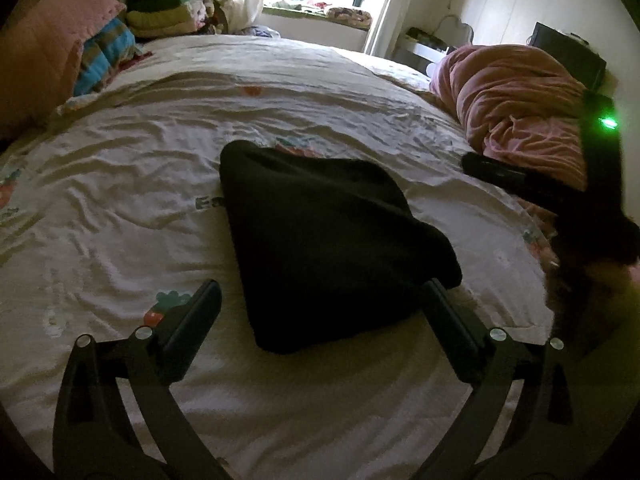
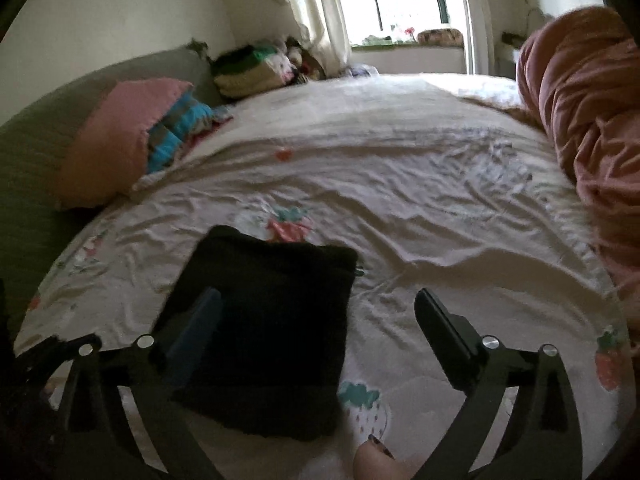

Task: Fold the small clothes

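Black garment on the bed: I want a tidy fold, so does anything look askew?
Slightly. The black garment lies folded on the sheet, but its outline tapers unevenly, not square. Nothing is spilled or damaged.

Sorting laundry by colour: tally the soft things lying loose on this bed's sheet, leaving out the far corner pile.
Black: 1, folded black garment
Pink: 2, pink pillow and pink duvet
Striped blue: 1, striped cushion
Total: 4
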Demonstrator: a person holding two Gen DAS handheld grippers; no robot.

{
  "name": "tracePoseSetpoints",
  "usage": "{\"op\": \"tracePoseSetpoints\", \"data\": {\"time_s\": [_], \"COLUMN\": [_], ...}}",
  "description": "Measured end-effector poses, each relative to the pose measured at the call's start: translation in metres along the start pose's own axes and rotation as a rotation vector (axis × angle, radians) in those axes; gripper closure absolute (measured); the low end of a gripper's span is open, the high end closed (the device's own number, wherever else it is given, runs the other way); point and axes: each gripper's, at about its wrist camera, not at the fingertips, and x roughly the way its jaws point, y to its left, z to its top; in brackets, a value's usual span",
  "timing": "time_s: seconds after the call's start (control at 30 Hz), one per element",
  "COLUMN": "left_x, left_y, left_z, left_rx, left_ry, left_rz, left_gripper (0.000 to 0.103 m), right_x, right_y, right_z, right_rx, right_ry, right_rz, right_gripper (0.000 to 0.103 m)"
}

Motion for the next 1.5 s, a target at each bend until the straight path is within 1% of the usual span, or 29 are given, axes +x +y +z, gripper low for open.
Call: {"op": "tracePoseSetpoints", "data": {"time_s": [0.27,0.43,0.7,0.87,1.1,1.23,1.43,1.5], "left_x": [-0.03,-0.048,-0.069,-0.079,-0.088,-0.09,-0.089,-0.088], "left_y": [0.001,0.006,0.017,0.025,0.034,0.038,0.047,0.05], "left_z": [-0.009,-0.017,-0.036,-0.049,-0.067,-0.077,-0.093,-0.096], "left_rx": [0.002,0.007,0.002,-0.008,-0.014,-0.02,-0.027,-0.041], "left_ry": [-0.045,-0.083,-0.115,-0.143,-0.149,-0.14,-0.137,-0.132], "left_rz": [0.031,0.058,0.079,0.089,0.093,0.084,0.094,0.098], "left_gripper": [0.01,0.01,0.01,0.01,0.01,0.01,0.009,0.009], "right_x": [-0.054,-0.067,-0.086,-0.093,-0.096,-0.097,-0.094,-0.09], "right_y": [0.026,0.038,0.055,0.063,0.077,0.08,0.089,0.093], "right_z": [-0.019,-0.037,-0.068,-0.088,-0.117,-0.128,-0.15,-0.157], "right_rx": [-0.037,-0.058,-0.088,-0.087,-0.099,-0.079,-0.091,-0.091], "right_ry": [-0.083,-0.094,-0.145,-0.159,-0.184,-0.177,-0.17,-0.151], "right_rz": [0.006,-0.01,-0.082,-0.102,-0.133,-0.121,-0.177,-0.193], "right_gripper": [0.005,0.005,0.005,0.005,0.005,0.005,0.005,0.005]}}
